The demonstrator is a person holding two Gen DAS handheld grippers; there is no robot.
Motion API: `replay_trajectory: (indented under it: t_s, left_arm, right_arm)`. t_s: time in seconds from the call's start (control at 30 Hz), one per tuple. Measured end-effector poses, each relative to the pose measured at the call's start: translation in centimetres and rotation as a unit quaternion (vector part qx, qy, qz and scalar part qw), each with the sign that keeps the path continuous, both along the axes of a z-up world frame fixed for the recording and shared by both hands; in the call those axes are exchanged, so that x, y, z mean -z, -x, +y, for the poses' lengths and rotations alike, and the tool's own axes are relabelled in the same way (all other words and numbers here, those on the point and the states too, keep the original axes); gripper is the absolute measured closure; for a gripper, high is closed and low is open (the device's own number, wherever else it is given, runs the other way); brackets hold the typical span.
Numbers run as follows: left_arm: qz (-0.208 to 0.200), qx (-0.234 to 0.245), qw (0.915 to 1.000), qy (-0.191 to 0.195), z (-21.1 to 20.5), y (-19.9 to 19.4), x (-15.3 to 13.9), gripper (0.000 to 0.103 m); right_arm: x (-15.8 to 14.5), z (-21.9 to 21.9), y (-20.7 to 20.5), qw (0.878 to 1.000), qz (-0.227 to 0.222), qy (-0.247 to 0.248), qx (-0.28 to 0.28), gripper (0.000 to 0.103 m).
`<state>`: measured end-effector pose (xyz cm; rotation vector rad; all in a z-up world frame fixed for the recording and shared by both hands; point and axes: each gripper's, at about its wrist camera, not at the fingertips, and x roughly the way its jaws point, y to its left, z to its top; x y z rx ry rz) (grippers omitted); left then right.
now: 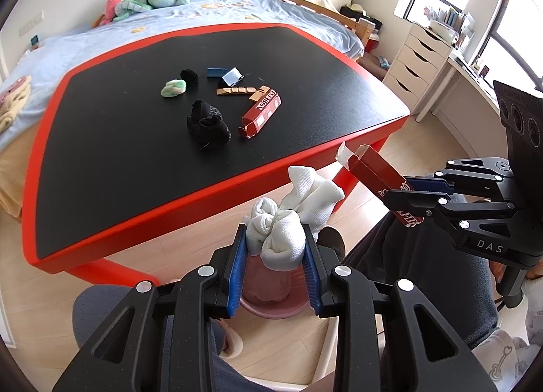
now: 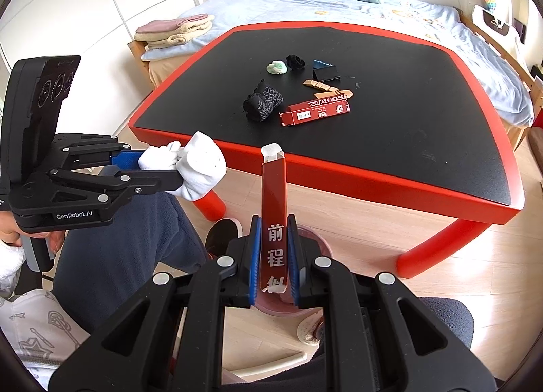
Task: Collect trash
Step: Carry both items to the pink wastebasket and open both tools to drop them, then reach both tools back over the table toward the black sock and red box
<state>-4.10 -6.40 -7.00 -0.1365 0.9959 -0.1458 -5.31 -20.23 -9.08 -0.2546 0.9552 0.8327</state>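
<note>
My left gripper [image 1: 275, 253] is shut on a bundle of white socks [image 1: 292, 222], held above a pink bin [image 1: 271, 293] on the floor in front of the table. It also shows in the right wrist view [image 2: 159, 168] with the socks [image 2: 200, 168]. My right gripper [image 2: 274, 263] is shut on a long red carton [image 2: 274, 202] with white characters, above the same pink bin [image 2: 319, 242]. In the left wrist view the right gripper [image 1: 417, 191] holds that carton [image 1: 373, 171] beside the table's corner.
On the black table with a red rim [image 1: 169, 195] lie a second red carton [image 1: 263, 113], black socks [image 1: 208, 125], a green-white ball [image 1: 173, 87], a small black ball [image 1: 189, 76], wooden pieces [image 1: 237, 90] and a blue clip [image 1: 217, 72]. A bed stands behind.
</note>
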Motion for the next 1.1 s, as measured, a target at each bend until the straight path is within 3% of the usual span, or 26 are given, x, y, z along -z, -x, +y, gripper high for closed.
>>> replay_trajectory:
  t_s: [0.07, 0.13, 0.17, 0.2, 0.23, 0.27, 0.47, 1.1]
  left_arm:
    - [0.001, 0.001, 1.0000, 0.001, -0.1, 0.0, 0.1, 0.071]
    - [-0.001, 0.001, 1.0000, 0.001, 0.0, 0.0, 0.1, 0.063]
    - [-0.002, -0.002, 1.0000, -0.002, 0.0, 0.0, 0.0, 0.052]
    - [-0.004, -0.004, 1.0000, -0.002, 0.0, 0.0, 0.0, 0.045]
    - [-0.007, -0.008, 0.9999, -0.003, 0.1, 0.0, -0.1, 0.025]
    - [-0.013, -0.013, 0.9998, -0.003, 0.2, 0.1, -0.2, 0.014]
    - [-0.006, -0.034, 0.9994, -0.005, 1.1, 0.0, 0.0, 0.008]
    - [-0.001, -0.051, 0.9987, 0.004, 2.3, -0.4, -0.3, 0.008]
  right_arm:
    - [0.0, 0.0, 0.0, 1.000, 0.001, -0.001, 0.000, 0.089]
    - [0.0, -0.1, -0.1, 1.000, 0.003, -0.001, 0.000, 0.086]
    - [0.1, -0.1, -0.2, 1.000, 0.003, 0.002, 0.003, 0.067]
    - [0.2, -0.2, -0.2, 1.000, 0.001, 0.004, 0.006, 0.035]
    - [0.2, -0.4, -0.4, 1.000, 0.000, 0.002, 0.012, 0.022]
    - [0.2, -0.7, -0.4, 1.000, -0.001, -0.005, 0.018, 0.012]
    - [0.7, -0.8, -1.0, 0.999, 0.004, 0.004, 0.035, 0.010]
    - [0.8, -0.6, -1.5, 0.999, 0.012, 0.001, 0.035, 0.007]
